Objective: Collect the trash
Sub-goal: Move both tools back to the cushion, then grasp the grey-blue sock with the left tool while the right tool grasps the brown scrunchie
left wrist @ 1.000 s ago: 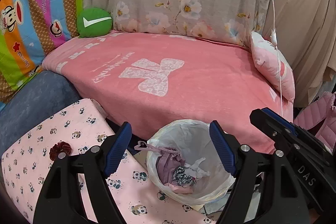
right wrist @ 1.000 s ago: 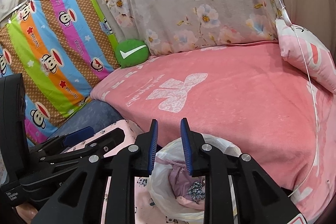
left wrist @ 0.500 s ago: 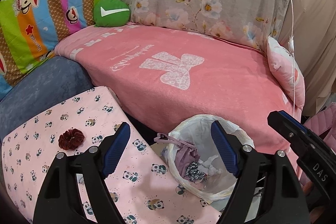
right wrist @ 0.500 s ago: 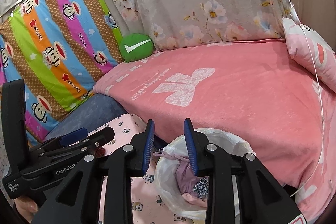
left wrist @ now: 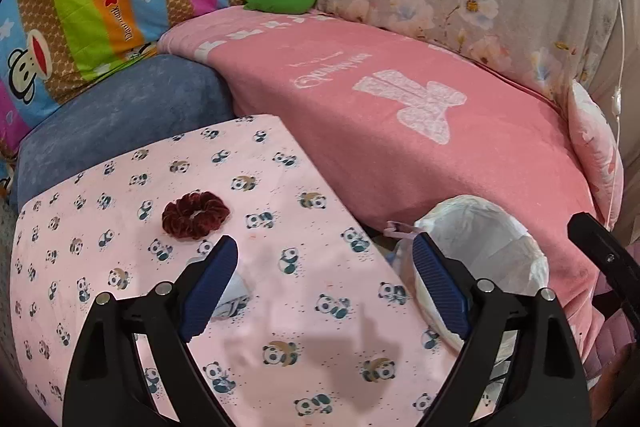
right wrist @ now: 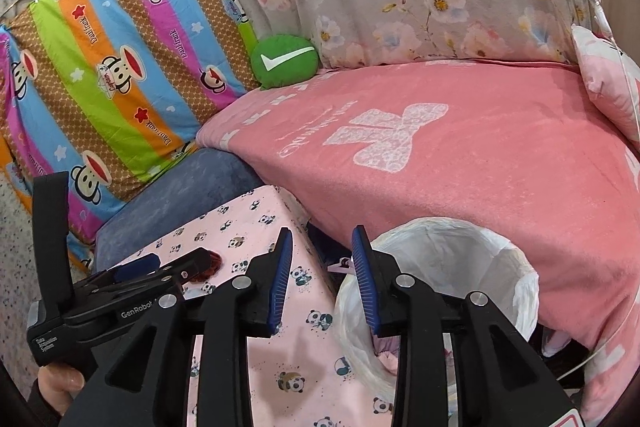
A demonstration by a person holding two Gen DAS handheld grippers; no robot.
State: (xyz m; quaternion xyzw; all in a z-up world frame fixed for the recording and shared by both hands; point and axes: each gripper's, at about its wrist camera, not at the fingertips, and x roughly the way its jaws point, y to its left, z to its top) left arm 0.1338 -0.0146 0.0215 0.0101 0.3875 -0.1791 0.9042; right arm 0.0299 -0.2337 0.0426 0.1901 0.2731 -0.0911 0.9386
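Left wrist view shows the full scrunchie (left wrist: pixel 195 215), dark red, lying flat on the panda cloth (left wrist: pixel 280 307), plus a crumpled pale scrap (left wrist: pixel 232 293) on the cloth right behind the left finger pad; what the scrap is can't be told. Right wrist view hides most of that: only a sliver of the scrunchie (right wrist: pixel 212 261) shows behind the left gripper's tip. Right view looks down into the bin (right wrist: pixel 516 291), white liner, pinkish stuff at the bottom, contents partly blocked by the fingers; left view only gets the bin (left wrist: pixel 500 243) rim and liner, no contents. Bin sits off the cloth's edge, against the pink blanket (left wrist: pixel 420 131). Left gripper (left wrist: pixel 326 287) is spread wide, nothing between the pads, hanging over the cloth near the scrunchie, not touching it. Right gripper (right wrist: pixel 322 277) has a narrow gap, holding nothing, poised over the cloth edge beside the bin. Left gripper (right wrist: pixel 136 273) in the right view sits low at left, a thumb visible under its body.
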